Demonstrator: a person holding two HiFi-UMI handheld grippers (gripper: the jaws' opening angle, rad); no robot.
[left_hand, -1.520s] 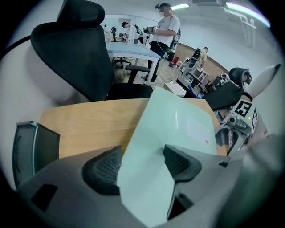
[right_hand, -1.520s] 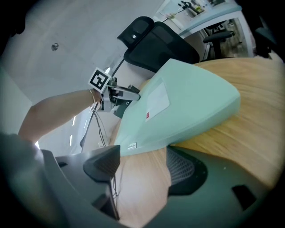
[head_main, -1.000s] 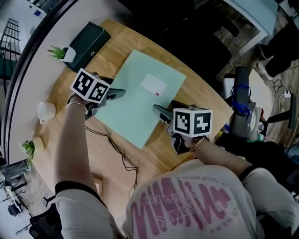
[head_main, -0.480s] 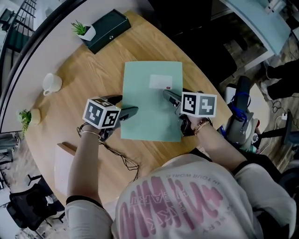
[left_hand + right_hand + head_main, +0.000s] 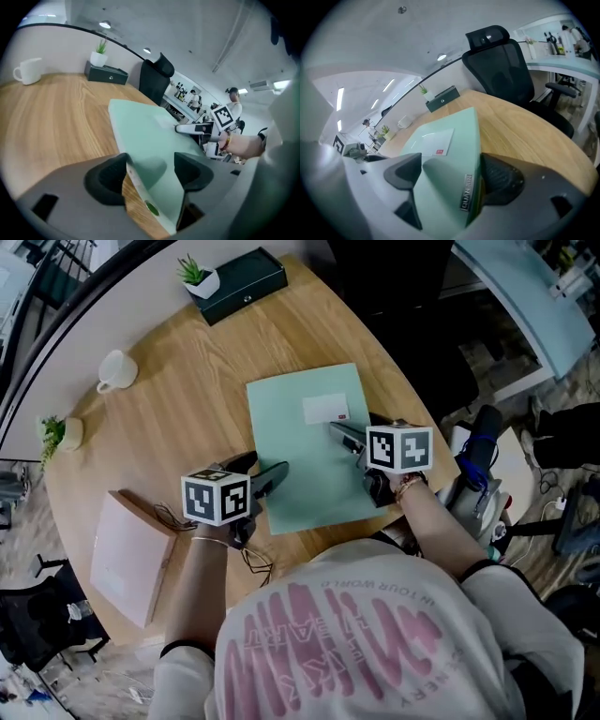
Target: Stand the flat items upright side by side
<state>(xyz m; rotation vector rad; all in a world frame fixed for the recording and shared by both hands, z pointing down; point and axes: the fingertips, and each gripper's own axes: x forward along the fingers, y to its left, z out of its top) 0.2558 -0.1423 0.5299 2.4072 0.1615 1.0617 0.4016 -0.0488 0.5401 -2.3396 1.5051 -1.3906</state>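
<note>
A mint-green folder (image 5: pixel 305 451) with a white label lies on the round wooden table (image 5: pixel 178 418). My left gripper (image 5: pixel 274 476) is at the folder's near left corner. That corner (image 5: pixel 154 159) sits between its closing jaws, slightly raised off the wood, and the pads are not clearly pressing on it. My right gripper (image 5: pixel 342 432) is at the folder's right edge. Its jaws are opening, with the lettered spine (image 5: pixel 468 192) between them. A second flat item, pink with a brown edge (image 5: pixel 131 554), lies at the table's near left.
A dark green box (image 5: pixel 246 284) with a small potted plant (image 5: pixel 199 276) stands at the far edge. A white mug (image 5: pixel 114 371) and another small plant (image 5: pixel 56 432) sit at the left. A black office chair (image 5: pixel 506 65) stands beyond the table. A thin cable (image 5: pixel 258 563) lies near my left wrist.
The green folder has turned and come nearer to me, farther from the dark box, with both grippers staying at its edges. The view has shifted and the pink item now shows.
</note>
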